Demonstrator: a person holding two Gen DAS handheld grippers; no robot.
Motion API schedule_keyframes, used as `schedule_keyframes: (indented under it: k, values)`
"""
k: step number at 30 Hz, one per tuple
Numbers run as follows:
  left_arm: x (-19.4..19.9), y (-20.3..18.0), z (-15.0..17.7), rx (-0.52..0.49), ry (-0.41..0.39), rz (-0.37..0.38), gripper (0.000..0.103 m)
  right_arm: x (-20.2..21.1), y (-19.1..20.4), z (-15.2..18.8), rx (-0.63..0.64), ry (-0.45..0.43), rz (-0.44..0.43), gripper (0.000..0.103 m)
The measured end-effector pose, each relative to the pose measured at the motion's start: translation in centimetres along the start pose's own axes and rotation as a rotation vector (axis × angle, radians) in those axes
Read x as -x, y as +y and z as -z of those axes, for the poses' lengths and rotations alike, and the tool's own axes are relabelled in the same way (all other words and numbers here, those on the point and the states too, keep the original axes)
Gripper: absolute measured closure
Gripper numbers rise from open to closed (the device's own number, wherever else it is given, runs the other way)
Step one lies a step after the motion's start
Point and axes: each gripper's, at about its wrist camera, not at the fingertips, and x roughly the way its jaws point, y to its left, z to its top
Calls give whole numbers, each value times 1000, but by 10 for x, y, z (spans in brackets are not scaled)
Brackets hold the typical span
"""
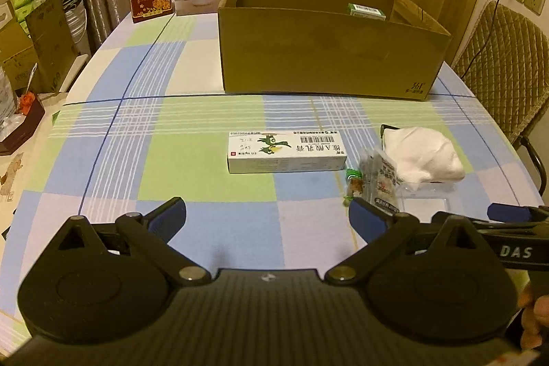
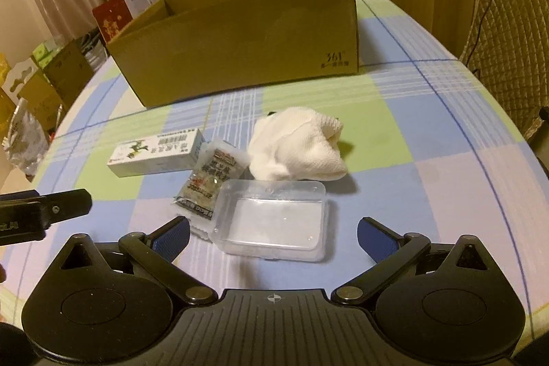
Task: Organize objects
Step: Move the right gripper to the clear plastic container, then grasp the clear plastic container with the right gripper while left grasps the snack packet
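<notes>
A cardboard box (image 1: 322, 50) hides most of a small green carton (image 1: 365, 11) inside. Both grippers, left (image 1: 267, 218) and right (image 2: 273, 234), hover wide open and empty above the checked tablecloth (image 1: 206, 180). An ointment box (image 1: 286, 156), snack packet (image 2: 209, 184), white cloth (image 2: 298, 148) and clear plastic case (image 2: 274, 222) lie before them.
</notes>
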Motion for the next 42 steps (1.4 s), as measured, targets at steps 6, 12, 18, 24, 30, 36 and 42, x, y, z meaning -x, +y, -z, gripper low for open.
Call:
schedule_keyframes:
  k: [6, 12, 18, 24, 30, 36, 42]
  values:
    - [-13, 2, 0, -2, 16, 1, 3, -20, 0, -3, -7, 21, 11, 2]
    - [-21, 3, 1, 3, 27, 2, 3, -35, 4, -5, 31, 45, 39, 5]
    - [-25, 0, 2, -6, 36, 4, 3, -39, 0, -5, 31, 56, 39, 14]
    - [-28, -9, 3, -30, 39, 28, 3, -29, -16, -7, 20, 58, 75, 18]
    - [-39, -32, 2, -74, 45, 80, 5, -13, -42, -5, -15, 34, 120, 18]
    - [-47, -62, 4, -137, 27, 113, 30, -12, -62, -6, -49, 40, 133, 18]
    - [-59, -90, 7, -221, 28, 124, 45, -10, -69, -6, -76, 29, 118, 18]
